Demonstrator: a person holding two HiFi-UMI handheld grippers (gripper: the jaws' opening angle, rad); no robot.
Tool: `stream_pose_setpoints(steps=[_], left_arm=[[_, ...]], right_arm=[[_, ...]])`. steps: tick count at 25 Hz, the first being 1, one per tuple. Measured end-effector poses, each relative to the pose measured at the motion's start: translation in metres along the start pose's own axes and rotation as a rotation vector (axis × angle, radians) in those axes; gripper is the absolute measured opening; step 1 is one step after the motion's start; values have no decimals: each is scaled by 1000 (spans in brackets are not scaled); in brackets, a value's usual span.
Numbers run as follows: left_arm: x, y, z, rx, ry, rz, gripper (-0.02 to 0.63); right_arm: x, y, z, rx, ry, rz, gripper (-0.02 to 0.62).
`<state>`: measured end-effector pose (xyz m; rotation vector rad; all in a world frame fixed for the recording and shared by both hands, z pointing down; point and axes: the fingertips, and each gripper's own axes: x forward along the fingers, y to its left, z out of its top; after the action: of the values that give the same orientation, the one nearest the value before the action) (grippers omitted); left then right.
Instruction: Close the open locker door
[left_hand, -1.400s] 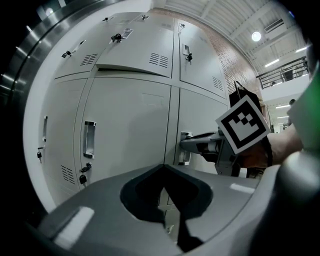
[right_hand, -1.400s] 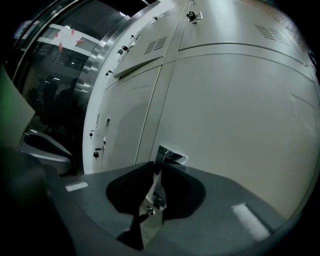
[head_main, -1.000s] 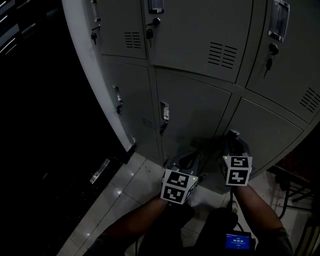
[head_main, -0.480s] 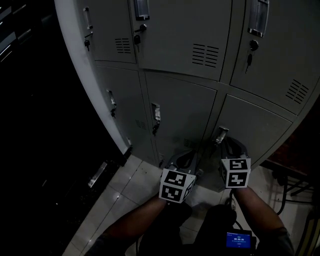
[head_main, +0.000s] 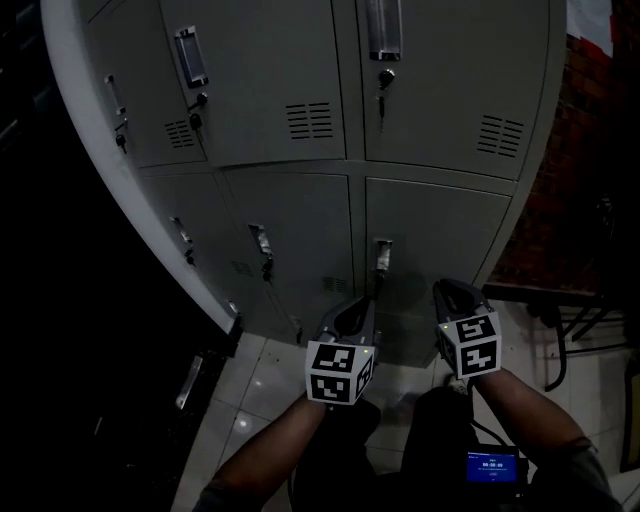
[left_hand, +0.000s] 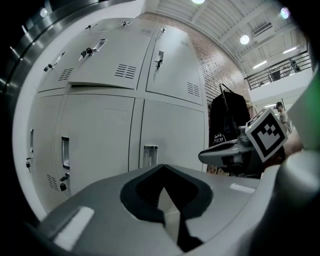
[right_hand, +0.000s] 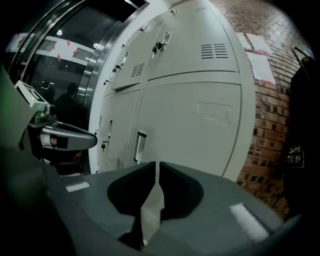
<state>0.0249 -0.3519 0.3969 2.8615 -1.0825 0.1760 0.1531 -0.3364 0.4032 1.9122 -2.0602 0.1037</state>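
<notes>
A bank of grey lockers (head_main: 300, 150) fills the head view. The bottom right door (head_main: 440, 240) lies flush with its frame, and its recessed handle (head_main: 382, 255) is just above my left gripper (head_main: 364, 304). The left gripper is shut and empty, with its tips meeting (left_hand: 162, 166). My right gripper (head_main: 452, 288) hovers a little in front of the same door and touches nothing. Its jaws (right_hand: 157, 164) are closing, with a thin gap left and nothing between them. In the left gripper view an upper door (left_hand: 112, 62) seems to stand slightly proud of its frame.
A brick wall (head_main: 565, 180) adjoins the lockers on the right, with a black metal frame (head_main: 560, 330) standing at its foot. Pale floor tiles (head_main: 255, 375) run below the lockers. On the left it is dark. A small lit screen (head_main: 492, 466) sits by the right forearm.
The head view has swung right, so the lockers now face me more squarely. My right gripper, which was at the bottom right door's handle, has drawn back from it. Both grippers sit lower in front of the door.
</notes>
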Motion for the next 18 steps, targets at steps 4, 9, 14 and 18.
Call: stream_pose_setpoints(steps=[4,9,14,18], left_arm=[[-3,-28,4,40,16,-6,2],[-12,-69,10,127,21,-19,0],[-28,-110,26,126,0,-63,0],[-40,-141,28,110,0,-88,0]], right_arm=[[-43,-20,-7,18,-1,-1,21],[-101,-42,-19,26,-14,-6,12],[-168,-69,-37,55,-9,-30,9],[-220,-85,-52,79,-11,-69,9]])
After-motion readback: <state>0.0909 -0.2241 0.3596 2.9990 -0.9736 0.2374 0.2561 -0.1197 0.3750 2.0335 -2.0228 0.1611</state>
